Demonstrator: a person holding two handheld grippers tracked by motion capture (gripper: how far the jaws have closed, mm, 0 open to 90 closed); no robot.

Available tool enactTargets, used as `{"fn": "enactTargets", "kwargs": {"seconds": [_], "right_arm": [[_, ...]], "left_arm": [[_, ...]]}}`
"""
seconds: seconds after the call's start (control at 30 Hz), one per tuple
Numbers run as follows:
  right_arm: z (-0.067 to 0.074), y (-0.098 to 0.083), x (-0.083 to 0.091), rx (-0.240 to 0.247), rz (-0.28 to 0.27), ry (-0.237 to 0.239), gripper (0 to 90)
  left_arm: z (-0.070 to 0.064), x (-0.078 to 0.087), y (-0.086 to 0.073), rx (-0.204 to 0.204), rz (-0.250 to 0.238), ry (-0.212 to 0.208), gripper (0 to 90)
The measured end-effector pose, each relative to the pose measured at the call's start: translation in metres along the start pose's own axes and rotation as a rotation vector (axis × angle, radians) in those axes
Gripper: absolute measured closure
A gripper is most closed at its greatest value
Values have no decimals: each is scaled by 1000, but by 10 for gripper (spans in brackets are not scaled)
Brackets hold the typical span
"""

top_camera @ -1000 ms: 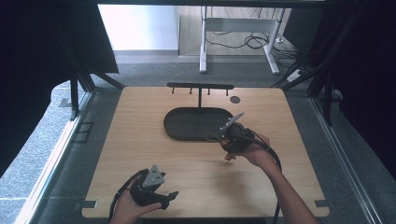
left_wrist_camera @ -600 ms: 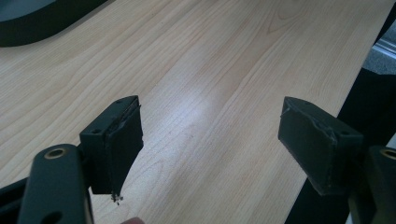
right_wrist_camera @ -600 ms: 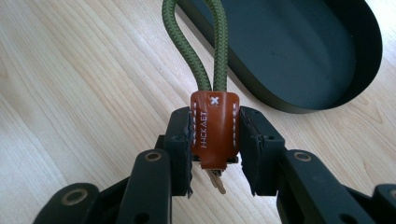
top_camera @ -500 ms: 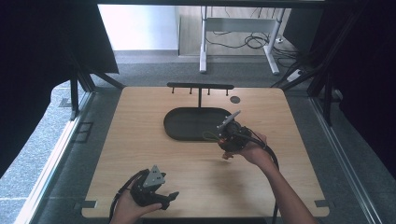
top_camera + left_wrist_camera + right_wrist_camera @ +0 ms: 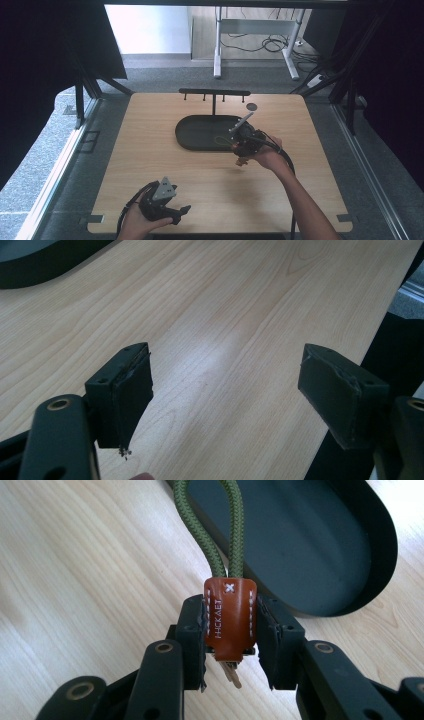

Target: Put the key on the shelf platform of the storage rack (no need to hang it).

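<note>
Since a second ago my right gripper (image 5: 239, 142) has crept toward the near right rim of the black oval tray (image 5: 192, 142), while my left gripper (image 5: 172, 214) has stayed at the near edge of the wooden table (image 5: 150, 165); from the right gripper view I see the jaws clamped on a brown leather key holder (image 5: 229, 622), stitched in white, with metal key tips poking out below it; its olive green cord loop (image 5: 225, 535) rises from the leather and reaches out over the tray's rim, and in the high view the loop (image 5: 220, 141) shows faintly against the tray floor; from the left gripper view the left jaws stand wide apart over bare wood, gripping nothing; beyond the tray stands a black rack with small hooks (image 5: 215, 93).
</note>
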State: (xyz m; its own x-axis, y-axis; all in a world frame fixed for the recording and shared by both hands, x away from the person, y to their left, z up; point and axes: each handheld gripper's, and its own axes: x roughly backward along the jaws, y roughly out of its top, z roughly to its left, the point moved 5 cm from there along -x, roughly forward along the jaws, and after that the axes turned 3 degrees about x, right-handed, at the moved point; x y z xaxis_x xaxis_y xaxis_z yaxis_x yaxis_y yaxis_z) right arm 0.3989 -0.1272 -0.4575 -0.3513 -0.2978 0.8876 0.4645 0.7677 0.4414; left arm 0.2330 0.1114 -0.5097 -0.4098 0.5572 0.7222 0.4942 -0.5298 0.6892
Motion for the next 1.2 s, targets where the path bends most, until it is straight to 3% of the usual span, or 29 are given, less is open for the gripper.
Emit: {"fn": "enactTargets", "kwargs": {"seconds": [0.77, 1.2], "right_arm": [[-34, 34, -19, -44, 34, 3, 664], [-53, 55, -28, -76, 20, 5, 664]], "left_arm": [[10, 6, -3, 28, -16, 9, 224], [16, 9, -6, 46, -25, 15, 224]]}}
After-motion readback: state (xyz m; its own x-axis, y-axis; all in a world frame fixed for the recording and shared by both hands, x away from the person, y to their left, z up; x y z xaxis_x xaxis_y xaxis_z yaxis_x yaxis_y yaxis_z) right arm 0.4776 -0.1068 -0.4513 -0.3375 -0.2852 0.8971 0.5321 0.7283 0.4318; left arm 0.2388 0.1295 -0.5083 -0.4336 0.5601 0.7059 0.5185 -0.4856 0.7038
